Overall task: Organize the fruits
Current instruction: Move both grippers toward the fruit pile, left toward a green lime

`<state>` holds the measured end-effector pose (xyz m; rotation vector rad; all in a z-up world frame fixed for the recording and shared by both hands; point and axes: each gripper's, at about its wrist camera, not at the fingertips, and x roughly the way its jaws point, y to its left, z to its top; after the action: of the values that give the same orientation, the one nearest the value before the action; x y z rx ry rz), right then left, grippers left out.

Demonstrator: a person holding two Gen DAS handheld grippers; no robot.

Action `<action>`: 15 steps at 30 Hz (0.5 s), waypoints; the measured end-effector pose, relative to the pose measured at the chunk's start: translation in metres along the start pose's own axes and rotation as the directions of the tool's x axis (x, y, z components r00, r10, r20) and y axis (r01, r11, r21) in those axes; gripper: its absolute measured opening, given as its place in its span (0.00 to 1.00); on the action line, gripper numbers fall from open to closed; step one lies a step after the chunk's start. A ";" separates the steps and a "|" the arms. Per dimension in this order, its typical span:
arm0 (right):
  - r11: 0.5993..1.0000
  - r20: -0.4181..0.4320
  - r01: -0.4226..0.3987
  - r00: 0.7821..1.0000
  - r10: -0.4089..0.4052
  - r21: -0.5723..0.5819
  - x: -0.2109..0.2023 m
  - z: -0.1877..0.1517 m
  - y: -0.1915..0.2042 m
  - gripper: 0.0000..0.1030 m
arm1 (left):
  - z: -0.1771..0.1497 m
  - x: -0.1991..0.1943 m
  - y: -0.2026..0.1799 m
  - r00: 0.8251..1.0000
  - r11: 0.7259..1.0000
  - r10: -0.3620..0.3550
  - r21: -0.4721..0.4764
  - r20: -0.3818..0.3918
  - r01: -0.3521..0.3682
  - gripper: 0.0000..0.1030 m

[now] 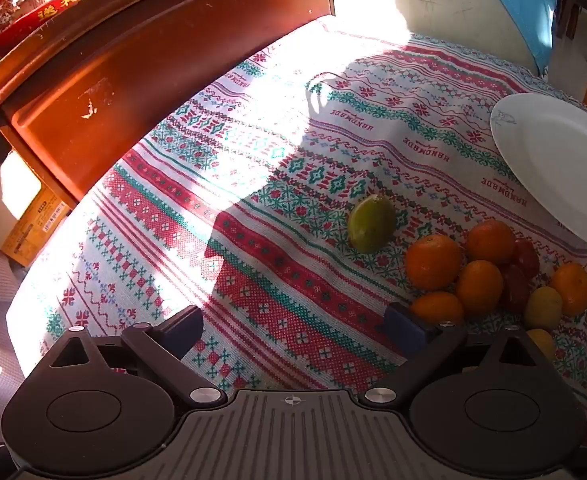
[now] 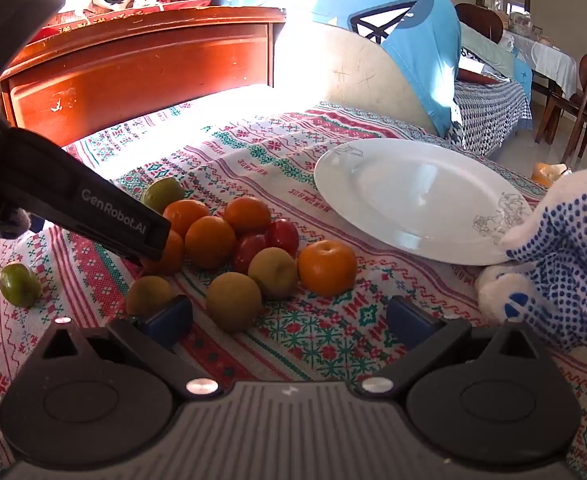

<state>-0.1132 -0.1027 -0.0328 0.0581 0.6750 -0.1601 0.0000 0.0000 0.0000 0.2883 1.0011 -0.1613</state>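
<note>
A pile of fruit lies on the patterned tablecloth [image 2: 333, 344]: several oranges [image 2: 327, 267], red fruits [image 2: 283, 236], brown kiwi-like fruits [image 2: 234, 301] and green limes [image 2: 19, 284]. A white plate [image 2: 417, 196] sits to the right of the pile, with a gloved hand [image 2: 565, 256] at its near edge. My right gripper [image 2: 289, 324] is open and empty, just in front of the pile. My left gripper [image 1: 293, 330] is open and empty, left of the pile; a green lime [image 1: 371, 224] and oranges [image 1: 433, 262] lie ahead to its right. The plate [image 1: 561, 164] shows at the right.
A red-brown wooden cabinet [image 1: 141, 64] stands along the table's far left side, with red boxes [image 1: 33, 4] on top. A chair draped in blue cloth [image 2: 409, 48] is behind the table. The left gripper's body [image 2: 105, 216] reaches over the pile's left side.
</note>
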 end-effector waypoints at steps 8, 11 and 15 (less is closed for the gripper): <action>1.000 0.000 0.000 1.000 0.000 0.000 0.000 0.000 0.000 0.99 | -0.001 0.001 0.004 1.000 1.000 -0.011 -0.007 -0.007 0.011 0.96; 1.000 0.000 0.000 1.000 0.000 0.000 0.000 -0.001 -0.001 0.99 | -0.001 0.000 0.005 1.000 1.000 -0.014 -0.010 -0.008 0.014 0.96; 1.000 0.000 0.000 1.000 0.000 0.000 0.000 -0.001 -0.001 0.99 | -0.001 0.000 0.005 1.000 1.000 -0.006 -0.010 -0.007 0.006 0.96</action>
<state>-0.1137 -0.1032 -0.0331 0.0581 0.6752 -0.1600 0.0012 0.0050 0.0002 0.2771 1.0094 -0.1611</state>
